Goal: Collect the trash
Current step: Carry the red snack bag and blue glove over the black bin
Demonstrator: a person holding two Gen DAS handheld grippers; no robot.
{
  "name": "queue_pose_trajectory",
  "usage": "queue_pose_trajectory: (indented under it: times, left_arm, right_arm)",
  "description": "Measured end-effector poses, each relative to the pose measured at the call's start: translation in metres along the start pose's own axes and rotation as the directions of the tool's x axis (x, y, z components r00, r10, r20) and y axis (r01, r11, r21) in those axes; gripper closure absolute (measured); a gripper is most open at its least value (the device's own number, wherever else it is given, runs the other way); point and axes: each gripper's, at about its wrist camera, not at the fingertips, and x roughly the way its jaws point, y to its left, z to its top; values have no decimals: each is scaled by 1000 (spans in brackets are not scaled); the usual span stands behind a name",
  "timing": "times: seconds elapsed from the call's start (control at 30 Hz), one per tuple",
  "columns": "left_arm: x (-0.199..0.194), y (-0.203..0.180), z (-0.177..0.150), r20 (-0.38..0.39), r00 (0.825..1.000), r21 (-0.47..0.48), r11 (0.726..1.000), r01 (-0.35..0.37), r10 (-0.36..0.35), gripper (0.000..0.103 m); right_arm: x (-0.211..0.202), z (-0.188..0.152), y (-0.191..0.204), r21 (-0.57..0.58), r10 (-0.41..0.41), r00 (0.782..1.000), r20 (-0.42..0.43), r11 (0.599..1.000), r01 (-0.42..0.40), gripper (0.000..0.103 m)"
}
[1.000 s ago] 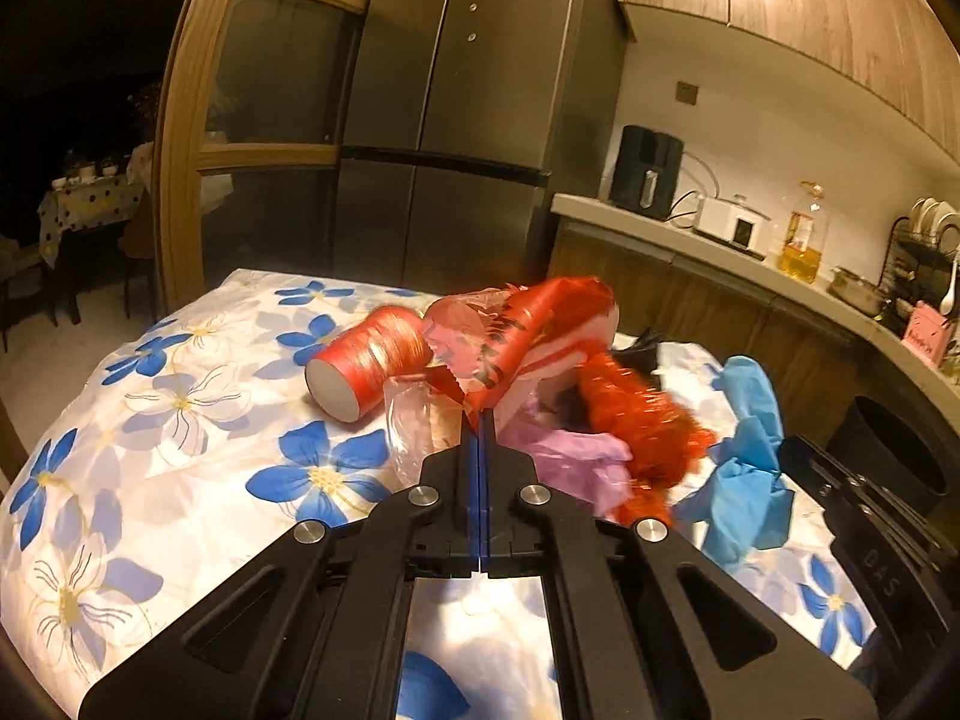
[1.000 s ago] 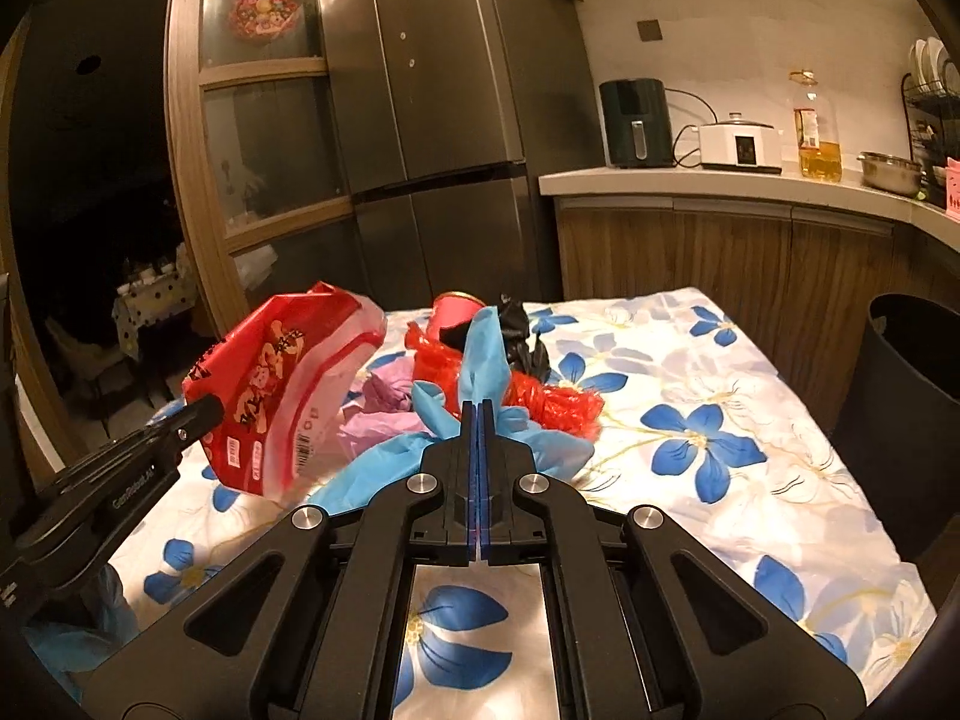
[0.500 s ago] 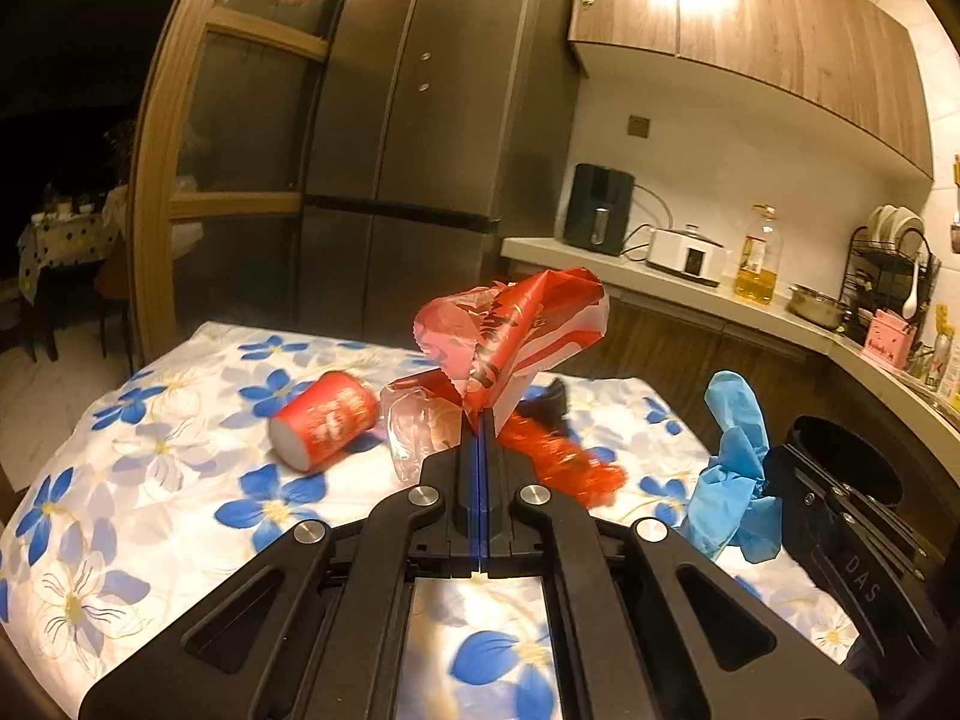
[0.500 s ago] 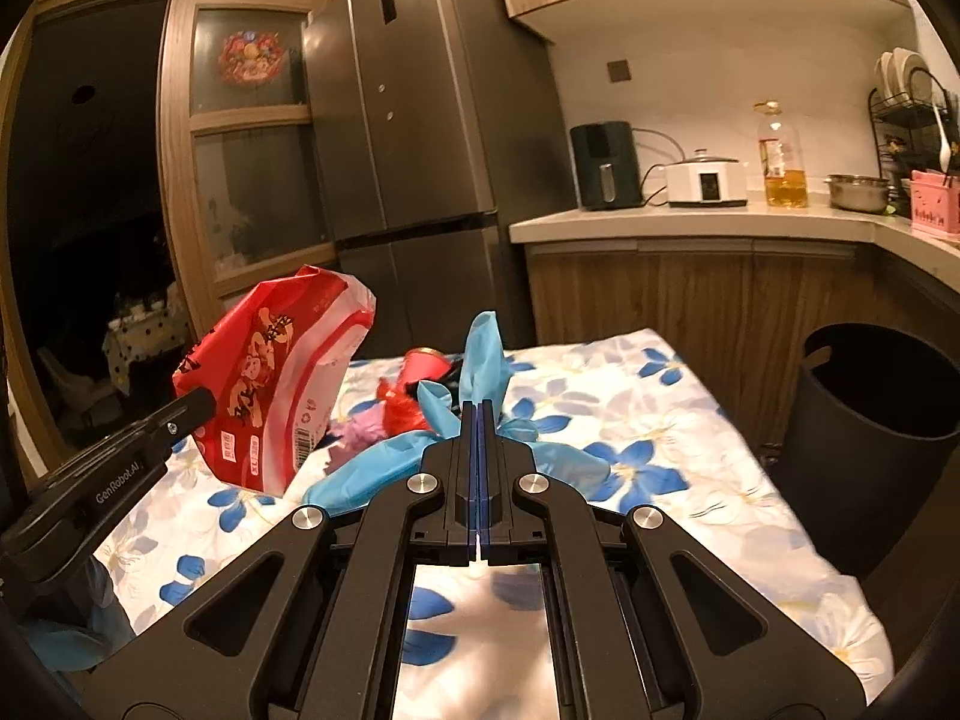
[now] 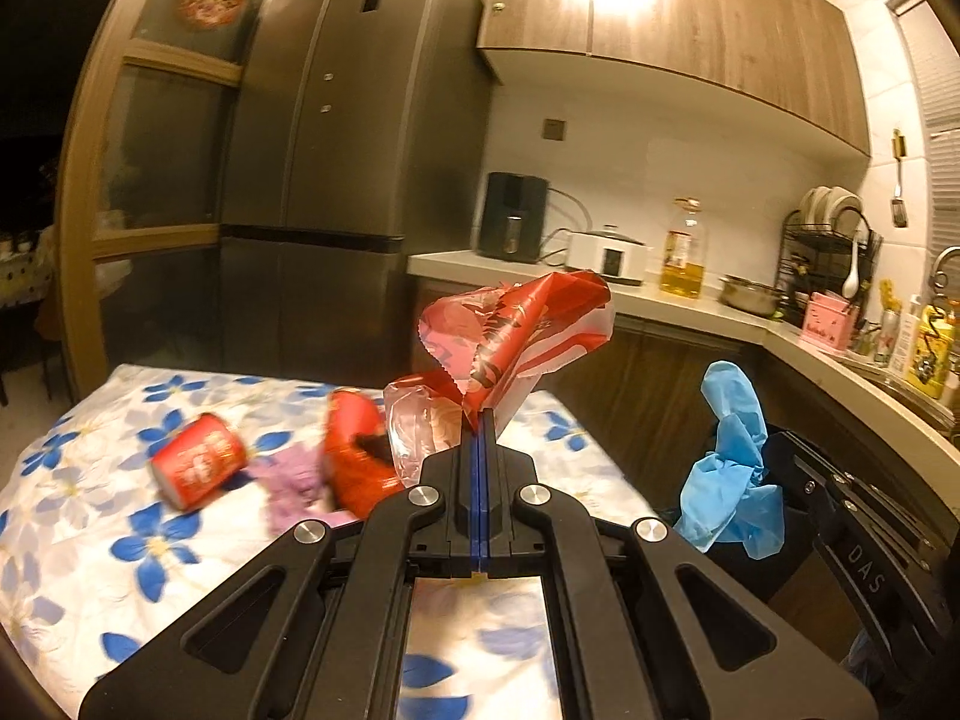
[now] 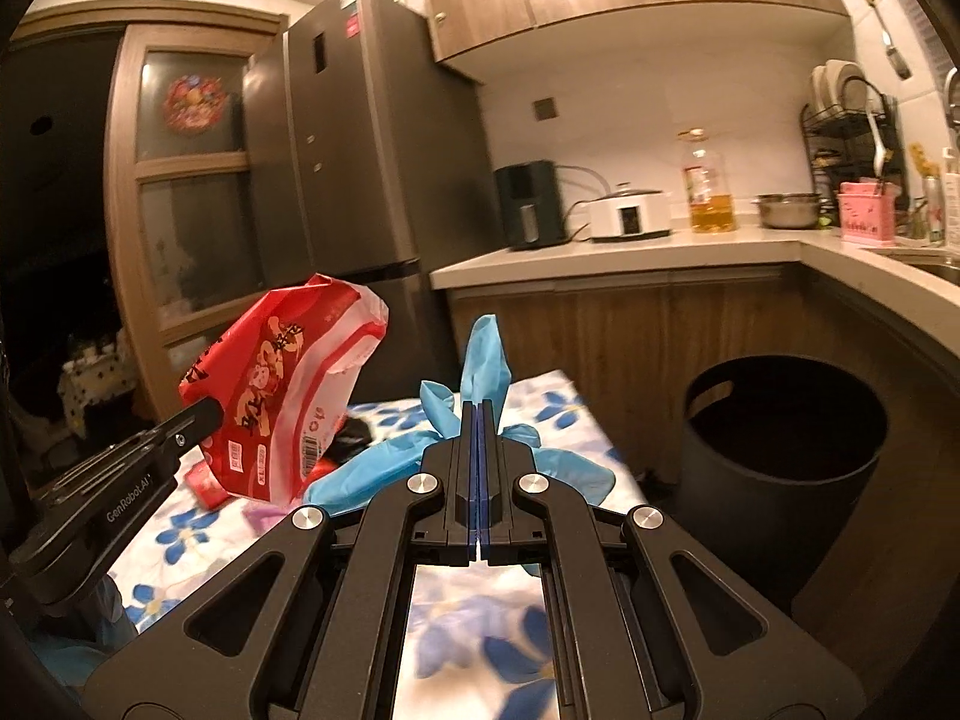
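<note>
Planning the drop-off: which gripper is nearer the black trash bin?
Right. The right gripper, shut on the blue glove, has the black trash bin just to its right. The left gripper, shut on the red snack bag, is farther left, over the table.

Red wrapper [image 5: 516, 330] — blue glove [image 6: 486, 360] — blue-flowered white cloth [image 5: 90, 516].

The red snack bag [image 6: 282, 396] is glossy, crinkled plastic film. The blue glove [image 5: 729, 468] looks thin, matt and rubbery. The far fridge [image 6: 354, 138] is brushed grey metal, the cupboards [image 5: 678, 24] above it grained wood. The floral tablecloth [image 5: 78, 534] reads as smooth cloth; the black bin [image 6: 780, 468] as matt plastic.
</note>
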Motion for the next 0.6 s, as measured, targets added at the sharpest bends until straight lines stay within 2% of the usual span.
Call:
queue_pose_trajectory:
  times: [0.3,0.6]
  left_arm:
    - [25,-56,7,-4,994,26,994,107,-107,103]
    - [48,-116,13,-1,977,62,975,215,-215,103]
  right_arm:
    - [-9,18,-53,17,-113,992,50,994,112,103]
    - [-12,40,-112,48,-236,967,100,971,232,103]
